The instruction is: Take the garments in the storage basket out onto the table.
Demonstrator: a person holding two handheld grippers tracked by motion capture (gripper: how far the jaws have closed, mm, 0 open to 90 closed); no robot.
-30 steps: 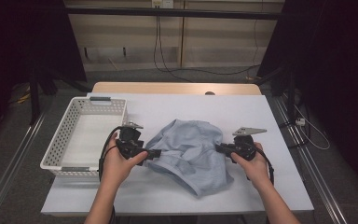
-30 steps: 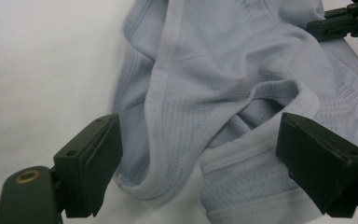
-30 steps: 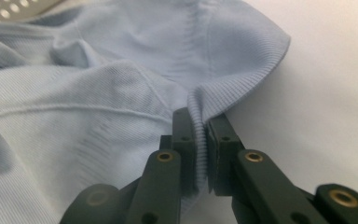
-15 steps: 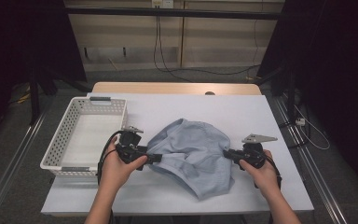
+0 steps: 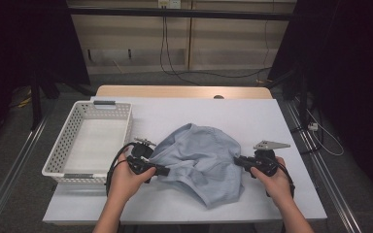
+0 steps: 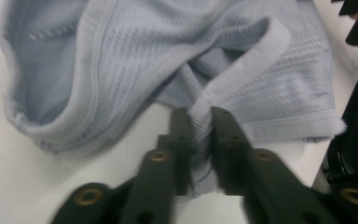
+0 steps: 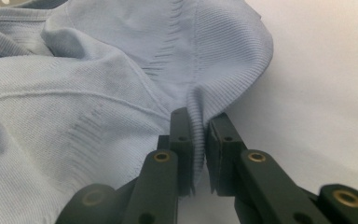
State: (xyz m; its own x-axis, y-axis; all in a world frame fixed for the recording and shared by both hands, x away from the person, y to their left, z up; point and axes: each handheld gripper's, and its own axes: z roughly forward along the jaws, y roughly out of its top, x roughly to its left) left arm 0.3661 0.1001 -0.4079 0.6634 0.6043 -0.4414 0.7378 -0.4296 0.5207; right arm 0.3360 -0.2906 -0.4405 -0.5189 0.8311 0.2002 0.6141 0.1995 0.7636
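Observation:
A light blue knitted garment (image 5: 201,160) lies crumpled on the white table (image 5: 175,116). My left gripper (image 5: 164,170) is at its left edge, and its jaws have just been closing onto a ribbed hem of the garment (image 6: 200,122); the pads now pinch that fold. My right gripper (image 5: 237,160) is at the garment's right edge, shut on another ribbed fold (image 7: 196,135). In the left gripper view the jaws of my left gripper (image 6: 199,140) press the cloth from both sides. The right gripper view shows my right gripper (image 7: 198,144) doing the same.
A white perforated basket (image 5: 88,141) stands on the table's left side, close to my left hand. The table's front edge runs just below the garment. Bare table top stretches behind the garment and to its right. Dark curtains flank the table.
My left gripper has closed onto the garment's left hem. My right gripper pulled its edge outward to the right, spreading the cloth wider and flatter.

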